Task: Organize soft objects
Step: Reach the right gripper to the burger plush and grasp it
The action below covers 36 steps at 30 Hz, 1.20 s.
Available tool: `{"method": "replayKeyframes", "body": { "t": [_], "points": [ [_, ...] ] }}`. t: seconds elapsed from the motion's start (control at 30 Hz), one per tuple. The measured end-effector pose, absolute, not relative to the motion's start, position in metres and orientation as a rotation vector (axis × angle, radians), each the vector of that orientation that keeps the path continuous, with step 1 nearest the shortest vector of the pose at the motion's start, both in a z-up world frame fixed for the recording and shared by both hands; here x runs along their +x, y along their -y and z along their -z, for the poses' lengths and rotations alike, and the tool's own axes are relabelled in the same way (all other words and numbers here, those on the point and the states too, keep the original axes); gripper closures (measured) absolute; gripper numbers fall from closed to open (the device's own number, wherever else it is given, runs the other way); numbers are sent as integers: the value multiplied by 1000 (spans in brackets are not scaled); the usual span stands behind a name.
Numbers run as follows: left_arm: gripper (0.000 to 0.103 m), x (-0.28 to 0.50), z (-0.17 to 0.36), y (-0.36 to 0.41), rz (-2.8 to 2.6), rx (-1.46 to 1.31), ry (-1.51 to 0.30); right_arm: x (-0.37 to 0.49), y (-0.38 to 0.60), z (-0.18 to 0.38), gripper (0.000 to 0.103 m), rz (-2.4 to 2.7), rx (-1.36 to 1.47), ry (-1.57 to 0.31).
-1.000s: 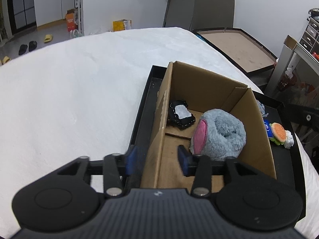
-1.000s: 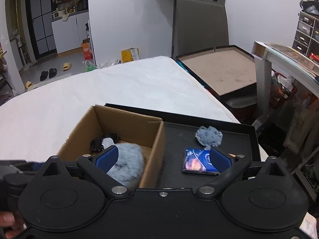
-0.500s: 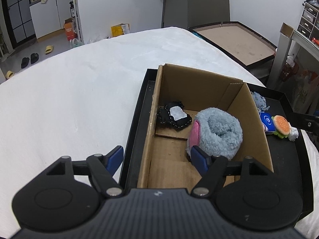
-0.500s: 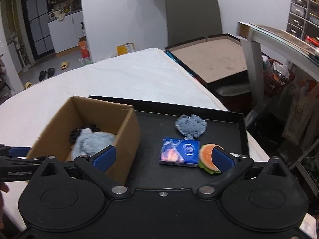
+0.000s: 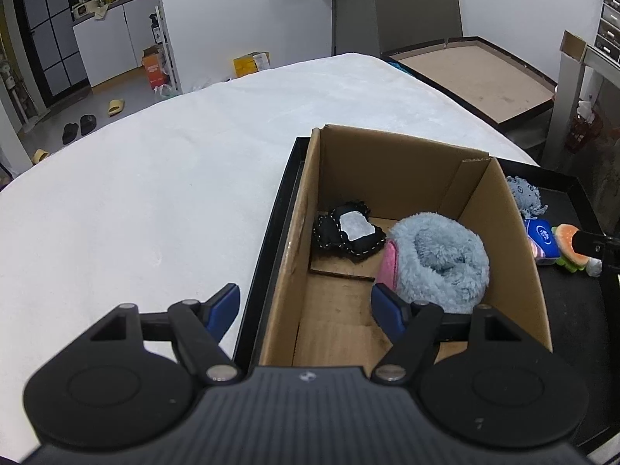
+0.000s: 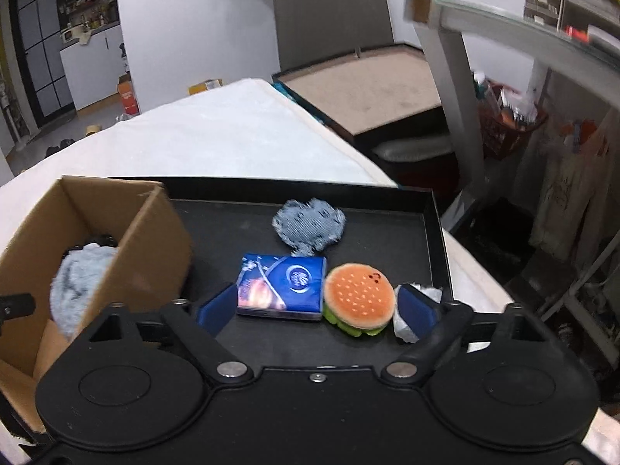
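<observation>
Right tongs [image 6: 308, 308]: spread wide and empty, low over the black tray [image 6: 434, 240], with the tissue pack and the burger plush both between the blue pads.
Burger plush [image 6: 358, 296]: nearest soft thing outside the box, touching the tissue pack on its left; a white crumpled bit lies just beside the right pad. Judged the likely next pick, so shift right to centre on it alone before closing, or the pack gets pinched too.
Tissue pack [image 6: 283, 285]: flat on the tray; take it separately across its short sides.
Grey denim piece [image 6: 310, 224]: farther back on the tray, touching the pack's far edge.
Left tongs [image 5: 304, 308]: wide apart, holding nothing, straddling the near left wall of the cardboard box [image 5: 500, 197].
Box contents: blue fluffy plush [image 5: 441, 259] against the right wall, black-and-white piece [image 5: 348, 232] behind it; free floor is at near left, a good drop spot.
</observation>
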<state>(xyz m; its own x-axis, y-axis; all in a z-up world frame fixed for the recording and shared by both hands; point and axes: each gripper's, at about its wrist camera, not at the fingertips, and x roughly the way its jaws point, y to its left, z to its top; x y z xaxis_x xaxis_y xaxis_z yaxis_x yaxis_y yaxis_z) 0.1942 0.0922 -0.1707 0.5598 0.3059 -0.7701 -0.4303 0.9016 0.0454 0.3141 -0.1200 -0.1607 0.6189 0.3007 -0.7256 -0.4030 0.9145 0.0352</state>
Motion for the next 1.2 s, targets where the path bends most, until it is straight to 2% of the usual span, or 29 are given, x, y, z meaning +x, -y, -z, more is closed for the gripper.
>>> {"method": "replayKeyframes", "body": {
  "t": [0.3, 0.83, 0.9, 1.2],
  "points": [
    [30, 202, 177, -87, -448, -135, -892, 339, 131, 192, 50, -369, -131, -892],
    [30, 206, 180, -72, -416, -101, -895, 348, 120, 201, 52, -375, -172, -860],
    [30, 205, 180, -72, -414, -100, -892, 348, 121, 201, 59, -365, -176, -859],
    [30, 203, 182, -74, -405, -111, -893, 340, 117, 198, 77, -379, -221, -853]
  ]
}}
